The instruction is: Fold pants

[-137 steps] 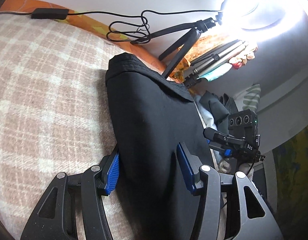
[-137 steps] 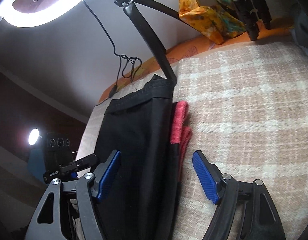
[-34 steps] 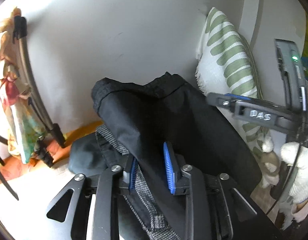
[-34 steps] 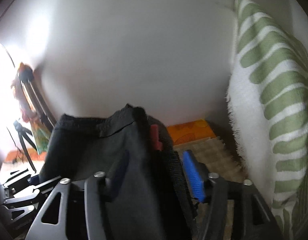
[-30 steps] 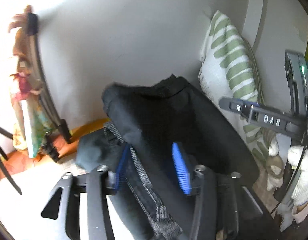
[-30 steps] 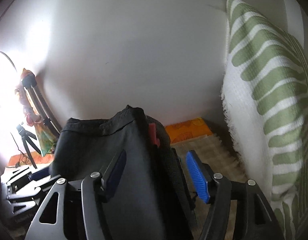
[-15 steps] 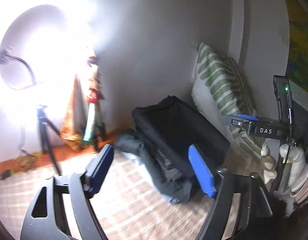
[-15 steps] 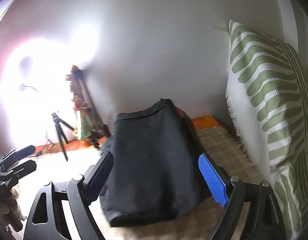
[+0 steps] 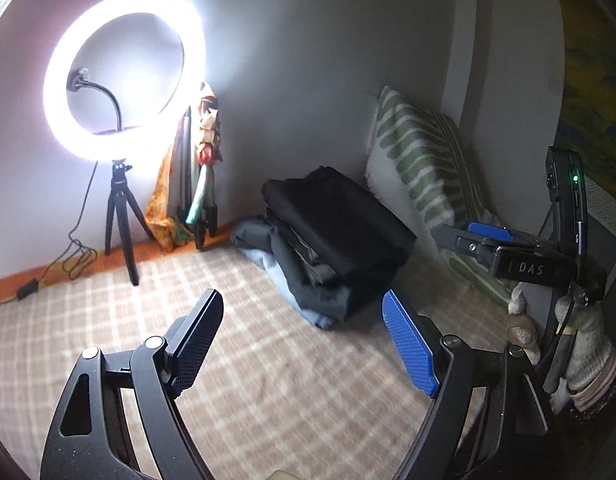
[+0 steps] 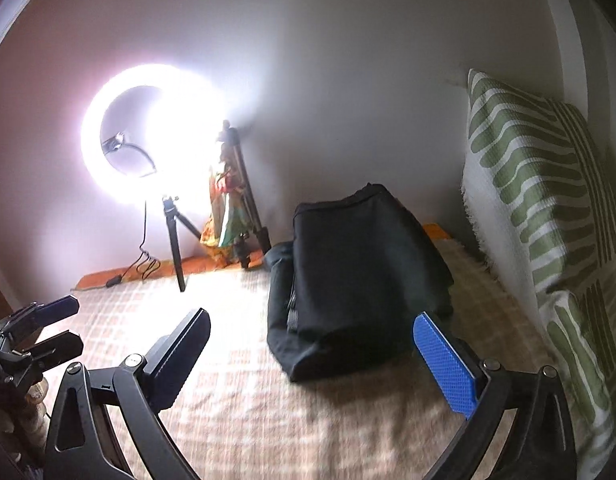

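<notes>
The folded black pants [image 9: 340,224] top the pile [image 9: 308,280] by the pillow [image 9: 420,168], so both the left gripper [image 9: 303,340] and right gripper [image 10: 312,356], jaws just spread wide, hold nothing.

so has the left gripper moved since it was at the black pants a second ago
Yes. The left gripper, jaws just opened and empty, has backed away from the black pants stacked beside the striped pillow.

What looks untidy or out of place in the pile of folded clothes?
The black pants lie skewed on the pile, overhanging the grey and light blue garments beneath, whose edges stick out unevenly. Nothing looks damaged.
</notes>
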Demonstrator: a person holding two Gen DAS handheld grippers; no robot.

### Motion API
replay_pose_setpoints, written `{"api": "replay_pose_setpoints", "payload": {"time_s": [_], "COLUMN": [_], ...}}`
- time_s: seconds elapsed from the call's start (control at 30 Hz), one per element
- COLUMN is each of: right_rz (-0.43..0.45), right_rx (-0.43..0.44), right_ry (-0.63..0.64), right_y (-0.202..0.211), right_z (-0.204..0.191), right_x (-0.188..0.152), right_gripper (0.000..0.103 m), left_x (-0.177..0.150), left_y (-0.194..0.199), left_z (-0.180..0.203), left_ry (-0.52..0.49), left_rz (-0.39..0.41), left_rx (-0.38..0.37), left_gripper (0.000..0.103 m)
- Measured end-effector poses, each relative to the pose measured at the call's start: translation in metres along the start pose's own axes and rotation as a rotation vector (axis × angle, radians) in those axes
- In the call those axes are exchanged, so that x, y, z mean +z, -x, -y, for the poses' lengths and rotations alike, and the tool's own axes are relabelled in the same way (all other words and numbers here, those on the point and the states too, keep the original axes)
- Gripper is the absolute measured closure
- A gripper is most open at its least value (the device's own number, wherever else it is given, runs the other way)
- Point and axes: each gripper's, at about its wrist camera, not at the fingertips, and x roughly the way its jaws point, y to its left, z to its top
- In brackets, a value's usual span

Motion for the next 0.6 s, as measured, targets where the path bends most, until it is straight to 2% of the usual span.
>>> {"api": "replay_pose_setpoints", "payload": {"time_s": [0.17, 0.3, 0.47, 0.6], "right_rz": [0.0, -0.009, 0.002, 0.019], "right_rx": [-0.027, -0.024, -0.026, -0.039], "right_ry": [0.057, 0.059, 0.054, 0.045], "right_y": [0.022, 0.034, 0.049, 0.057], "right_z": [-0.02, -0.031, -0.042, -0.05], "right_x": [-0.026, -0.043, -0.055, -0.063], "right_gripper": [0.0, 0.0, 0.0, 0.0], "left_x": [-0.017, -0.02, -0.026, -0.032], "left_y": [0.022, 0.031, 0.046, 0.055], "left_z": [0.008, 0.012, 0.018, 0.018], "left_ry": [-0.017, -0.017, -0.047, -0.04], "left_rz": [0.034, 0.047, 0.086, 0.085], "left_rx": [-0.005, -0.03, 0.001, 0.002], "left_gripper": [0.021, 0.011, 0.003, 0.002]}}
